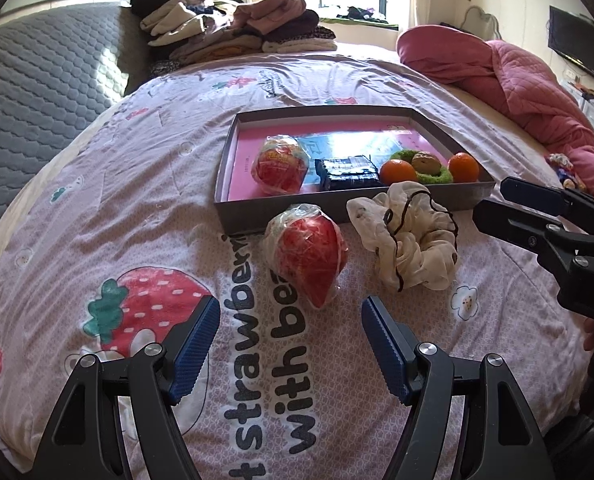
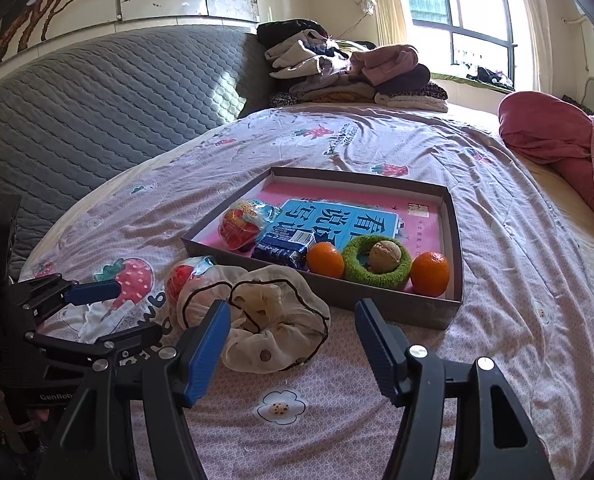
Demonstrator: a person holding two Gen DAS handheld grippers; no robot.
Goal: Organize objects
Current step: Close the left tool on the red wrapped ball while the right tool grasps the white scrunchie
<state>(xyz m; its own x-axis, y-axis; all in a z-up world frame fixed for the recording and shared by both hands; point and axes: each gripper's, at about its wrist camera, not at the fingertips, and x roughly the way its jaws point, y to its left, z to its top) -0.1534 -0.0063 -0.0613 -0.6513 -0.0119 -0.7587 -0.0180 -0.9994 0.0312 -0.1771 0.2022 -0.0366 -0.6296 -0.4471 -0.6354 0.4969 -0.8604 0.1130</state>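
Note:
A grey shallow box (image 1: 337, 212) (image 2: 455, 240) lies on the bed. It holds a wrapped red apple (image 1: 279, 166) (image 2: 241, 222), a dark blue packet (image 1: 347, 172) (image 2: 283, 250), two oranges (image 1: 397, 172) (image 2: 325, 260), a green ring with a walnut (image 1: 425, 164) (image 2: 379, 266) and a blue book (image 2: 337, 220). Outside the box lie a second wrapped red apple (image 1: 309, 256) (image 2: 181, 276) and a cream scrunchie (image 1: 411, 236) (image 2: 265, 320). My left gripper (image 1: 291, 312) (image 2: 137, 312) is open just short of the loose apple. My right gripper (image 2: 293, 316) (image 1: 489, 200) is open, the scrunchie by its left finger.
The bed has a pink strawberry-print cover (image 1: 137, 200) (image 2: 497, 360). A grey quilted headboard (image 1: 37, 92) (image 2: 97, 100) stands at the left. Folded clothes (image 1: 237, 28) (image 2: 349, 68) are piled at the back. A pink quilt (image 1: 517, 80) (image 2: 557, 136) lies at the right.

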